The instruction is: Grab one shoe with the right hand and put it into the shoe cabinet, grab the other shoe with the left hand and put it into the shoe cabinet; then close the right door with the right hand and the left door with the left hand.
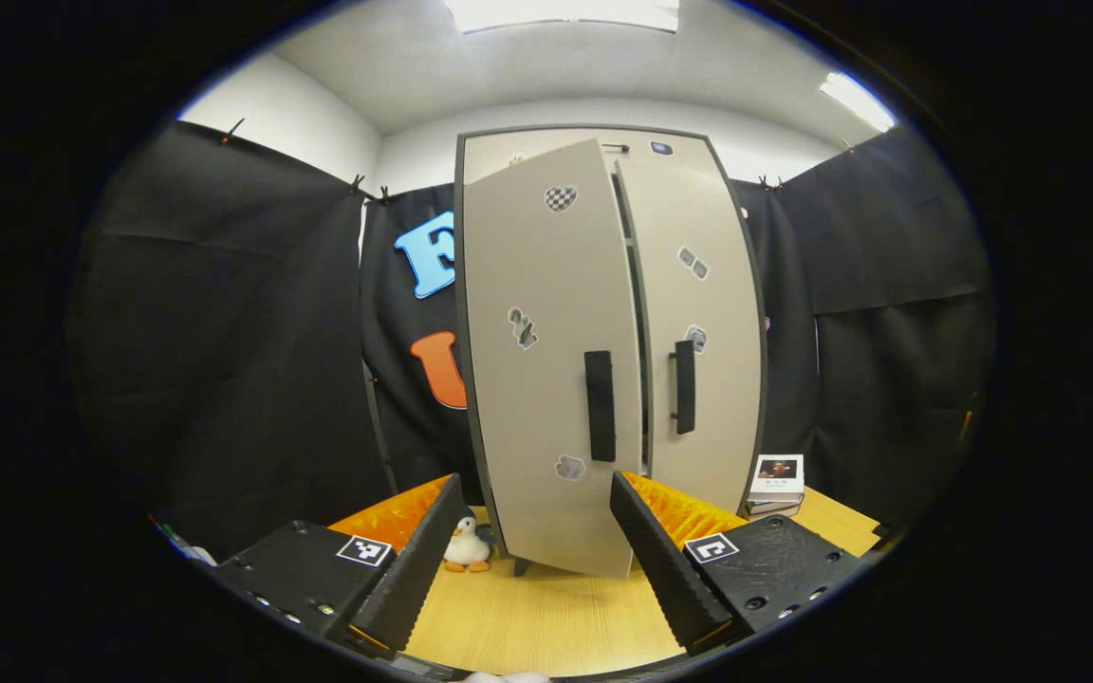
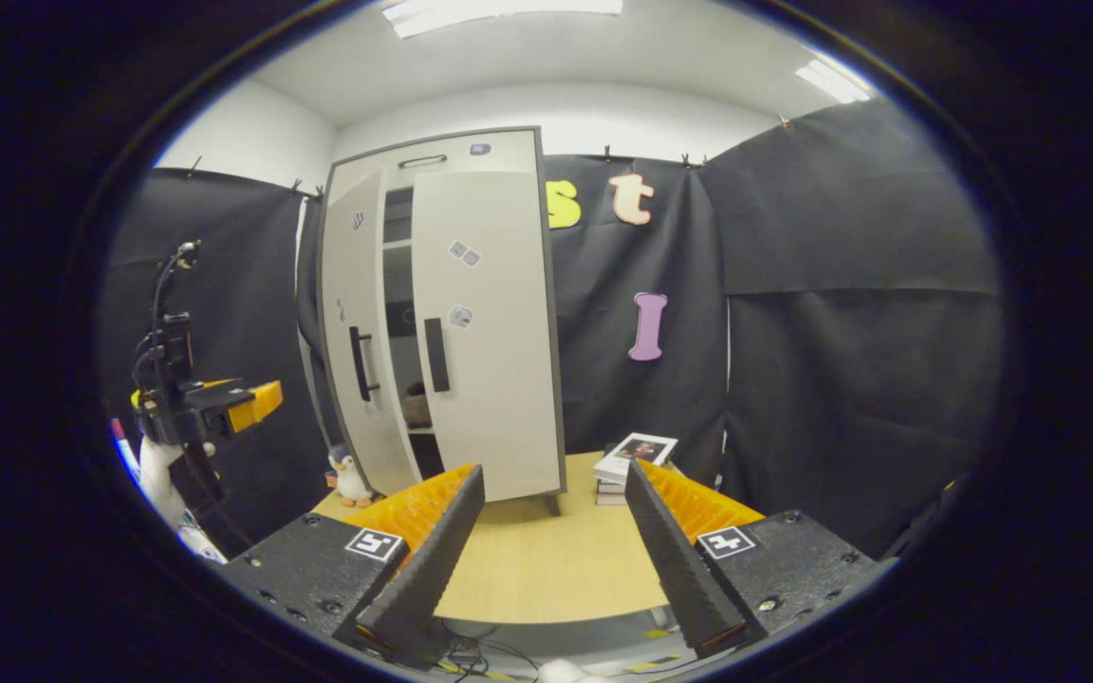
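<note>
Shoe cabinet [image 2: 442, 323] on table [image 2: 546, 569] at 12 o'clock, two doors: right door [image 2: 485, 332] closed, left door [image 2: 357, 332] ajar | one shoe [image 2: 416, 406] dimly seen through gap (second hidden) | left gripper [image 1: 518, 560] fingers apart, empty | right gripper [image 2: 546, 560] likewise | one penguin toy [image 2: 349, 477], books [image 2: 635, 455] at 1 o'clock, count unclear.

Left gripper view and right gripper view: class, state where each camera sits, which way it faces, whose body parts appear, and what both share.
Left gripper view: rides the left claw, facing the tall grey two-door shoe cabinet head-on; own open fingers below.
Right gripper view: rides the right claw, facing the cabinet from farther right; own fingers below, the other claw at left.
Shared: cabinet, light wooden table, stacked books, small toy penguin.
</note>
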Tool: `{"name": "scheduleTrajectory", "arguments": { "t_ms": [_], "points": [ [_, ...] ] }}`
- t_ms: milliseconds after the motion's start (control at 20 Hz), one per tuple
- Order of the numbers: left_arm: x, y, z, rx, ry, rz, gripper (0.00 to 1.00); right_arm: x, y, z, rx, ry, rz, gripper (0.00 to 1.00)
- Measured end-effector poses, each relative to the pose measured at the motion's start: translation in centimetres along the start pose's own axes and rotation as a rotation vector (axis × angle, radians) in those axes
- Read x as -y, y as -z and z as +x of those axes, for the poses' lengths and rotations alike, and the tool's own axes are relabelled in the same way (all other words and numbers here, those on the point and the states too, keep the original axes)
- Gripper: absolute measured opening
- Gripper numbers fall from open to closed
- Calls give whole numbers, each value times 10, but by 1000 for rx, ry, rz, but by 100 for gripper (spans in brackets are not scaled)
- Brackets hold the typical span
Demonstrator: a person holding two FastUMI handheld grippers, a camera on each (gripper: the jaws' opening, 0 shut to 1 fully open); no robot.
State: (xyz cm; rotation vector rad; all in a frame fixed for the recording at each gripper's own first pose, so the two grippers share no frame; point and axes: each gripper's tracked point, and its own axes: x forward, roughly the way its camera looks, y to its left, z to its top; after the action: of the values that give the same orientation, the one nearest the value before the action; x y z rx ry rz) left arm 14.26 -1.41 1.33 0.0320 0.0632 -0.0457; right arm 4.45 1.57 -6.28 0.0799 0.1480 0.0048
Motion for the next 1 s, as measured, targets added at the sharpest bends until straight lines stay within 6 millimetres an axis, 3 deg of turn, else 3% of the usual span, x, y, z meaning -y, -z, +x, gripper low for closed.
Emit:
{"name": "scheduleTrajectory", "arguments": {
  "t_ms": [350,550,750,1000],
  "points": [
    [48,-6,-151,-18,-47,-37,96,47,-6,-48,-6,-95,1,98],
    [59,4,-218,-31,-102,-46,96,75,-1,-68,18,-90,-24,98],
    [63,18,-257,-58,-115,-59,96,82,11,-80,2,-79,-9,98],
    [47,25,-265,-71,-106,-59,96,80,0,-92,35,-28,9,98]
  ]
}}
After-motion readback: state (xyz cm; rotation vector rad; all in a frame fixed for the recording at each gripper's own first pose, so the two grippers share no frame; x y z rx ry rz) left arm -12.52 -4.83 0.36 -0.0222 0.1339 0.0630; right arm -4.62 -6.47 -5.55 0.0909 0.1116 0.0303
